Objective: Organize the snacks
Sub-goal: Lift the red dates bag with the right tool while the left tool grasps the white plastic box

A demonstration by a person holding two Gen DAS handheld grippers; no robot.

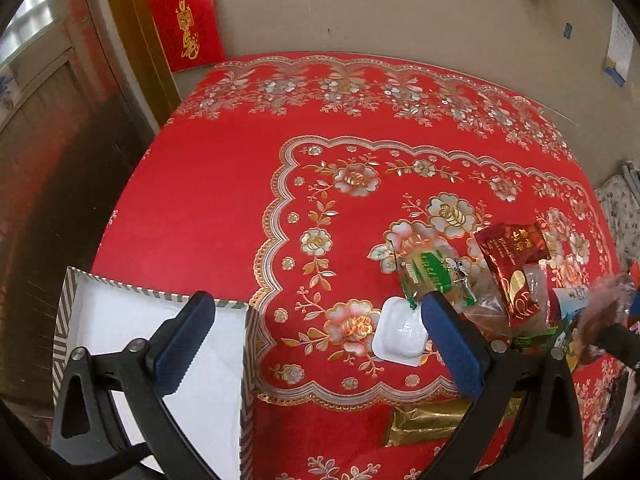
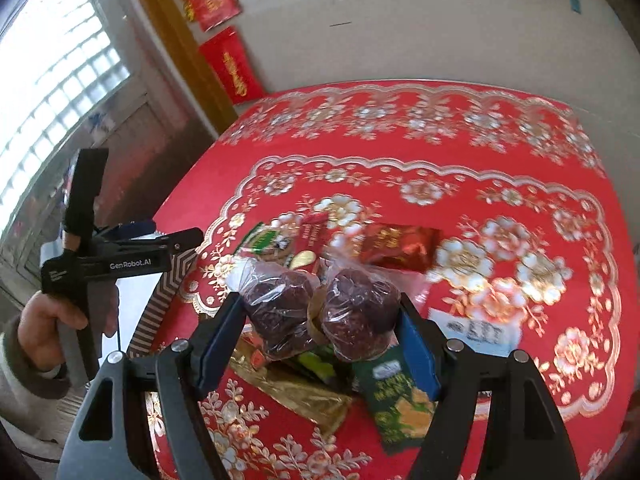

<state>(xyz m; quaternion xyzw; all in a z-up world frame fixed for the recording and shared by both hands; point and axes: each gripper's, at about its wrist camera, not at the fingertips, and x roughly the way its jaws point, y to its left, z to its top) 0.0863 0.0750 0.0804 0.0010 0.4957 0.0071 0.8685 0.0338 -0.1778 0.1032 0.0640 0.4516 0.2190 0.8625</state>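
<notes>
The right gripper pinches a bag of dark cakes above the pile; it should be carried level toward the striped box at nine o'clock. The left gripper hovers, jaws spread.

Red floral tablecloth + room bits

Behind the cloth: beige wall w/ red-gold paper hanging, wood door frame to its left; bright window further left.

Both wrist cameras are looking down steeply, close over the red tablecloth, sharing the snack pile and striped box.
</notes>
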